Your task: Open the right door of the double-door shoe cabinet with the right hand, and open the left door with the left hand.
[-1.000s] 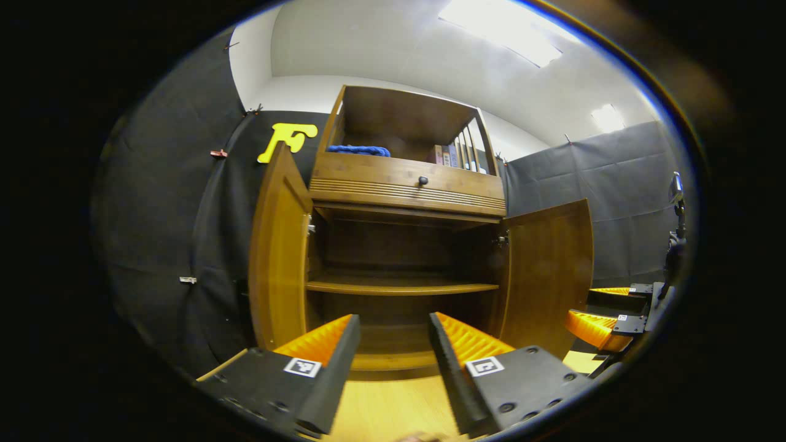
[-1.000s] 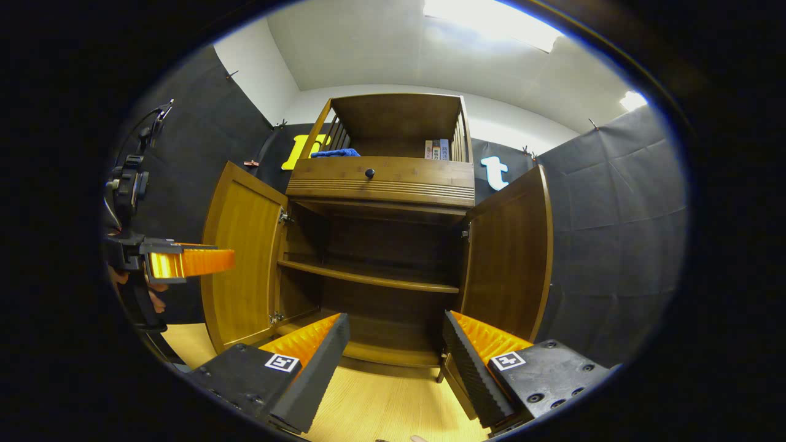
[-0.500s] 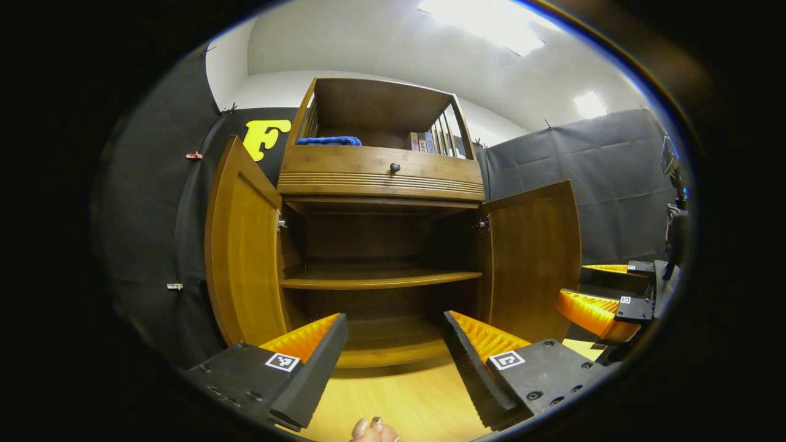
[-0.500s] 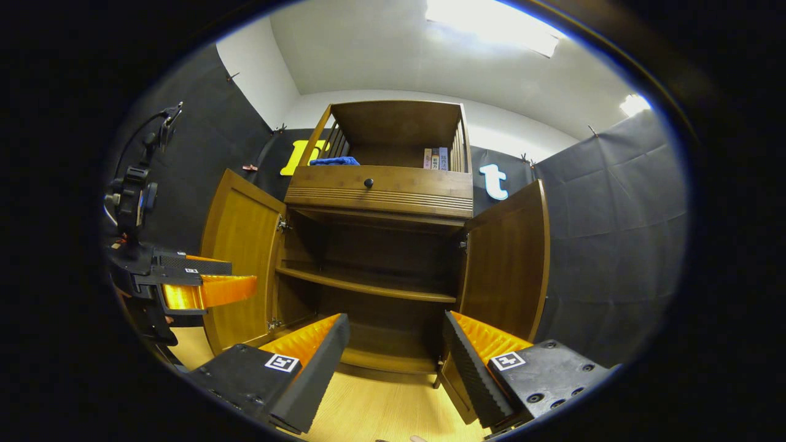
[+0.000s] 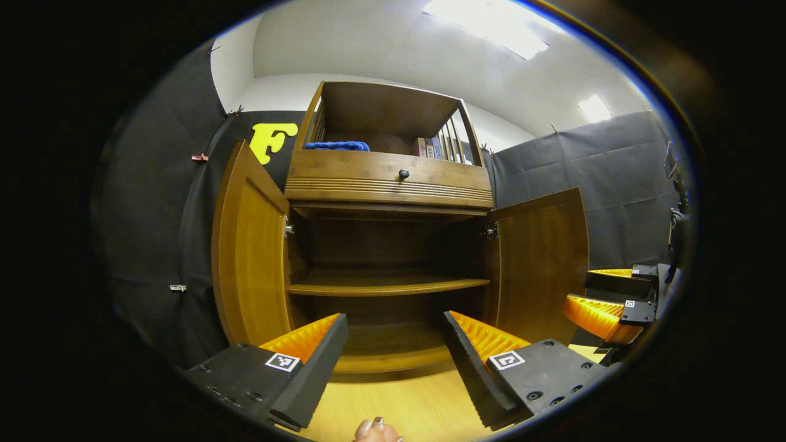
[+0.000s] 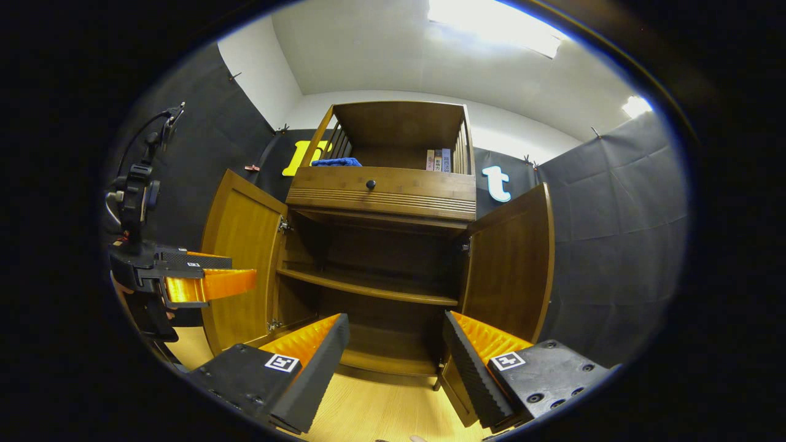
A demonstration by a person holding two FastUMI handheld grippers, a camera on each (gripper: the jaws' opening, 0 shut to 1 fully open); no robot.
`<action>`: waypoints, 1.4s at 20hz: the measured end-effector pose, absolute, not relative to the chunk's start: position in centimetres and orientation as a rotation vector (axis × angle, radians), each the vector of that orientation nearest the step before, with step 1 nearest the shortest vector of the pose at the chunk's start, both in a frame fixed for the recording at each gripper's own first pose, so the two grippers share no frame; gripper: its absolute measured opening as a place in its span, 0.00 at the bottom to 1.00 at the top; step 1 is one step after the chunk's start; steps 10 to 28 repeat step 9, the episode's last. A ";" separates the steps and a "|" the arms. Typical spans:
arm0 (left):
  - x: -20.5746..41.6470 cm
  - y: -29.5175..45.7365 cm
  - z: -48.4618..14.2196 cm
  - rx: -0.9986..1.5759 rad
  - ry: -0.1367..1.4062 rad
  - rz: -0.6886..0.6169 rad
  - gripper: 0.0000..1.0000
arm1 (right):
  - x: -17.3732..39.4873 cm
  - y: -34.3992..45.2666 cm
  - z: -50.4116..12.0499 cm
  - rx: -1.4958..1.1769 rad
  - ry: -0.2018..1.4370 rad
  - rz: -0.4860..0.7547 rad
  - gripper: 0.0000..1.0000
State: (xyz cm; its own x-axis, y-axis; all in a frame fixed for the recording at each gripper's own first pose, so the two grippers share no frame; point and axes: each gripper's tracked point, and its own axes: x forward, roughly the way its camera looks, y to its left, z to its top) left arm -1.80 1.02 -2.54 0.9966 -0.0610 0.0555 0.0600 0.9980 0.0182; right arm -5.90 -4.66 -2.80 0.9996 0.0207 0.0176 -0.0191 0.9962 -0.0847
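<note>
Seemingly finished: in the left gripper view, the left gripper (image 5: 393,344) hung released before the bamboo-toned shoe cabinet (image 5: 387,184), left door (image 5: 249,252) swung wide. In the right gripper view, the right gripper (image 6: 396,350) gaped empty beside the flat-panelled right door (image 6: 506,264); only withdrawal appeared left.

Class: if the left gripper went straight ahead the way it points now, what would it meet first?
Probably nothing at first: the left gripper is open and aims between both open doors, at the cabinet's bottom shelf. Beyond that, the back panel; depth is unclear.
</note>
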 end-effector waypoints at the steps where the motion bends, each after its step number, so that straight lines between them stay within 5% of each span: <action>1: -1.7 0.9 -2.6 0.021 -0.055 -0.064 0.98 | -5.9 -4.6 -2.8 -0.083 -0.020 0.021 0.97; 28: -1.4 0.5 -2.6 0.028 -0.059 -0.069 0.96 | -6.1 -5.2 -2.5 -0.079 -0.025 0.015 0.97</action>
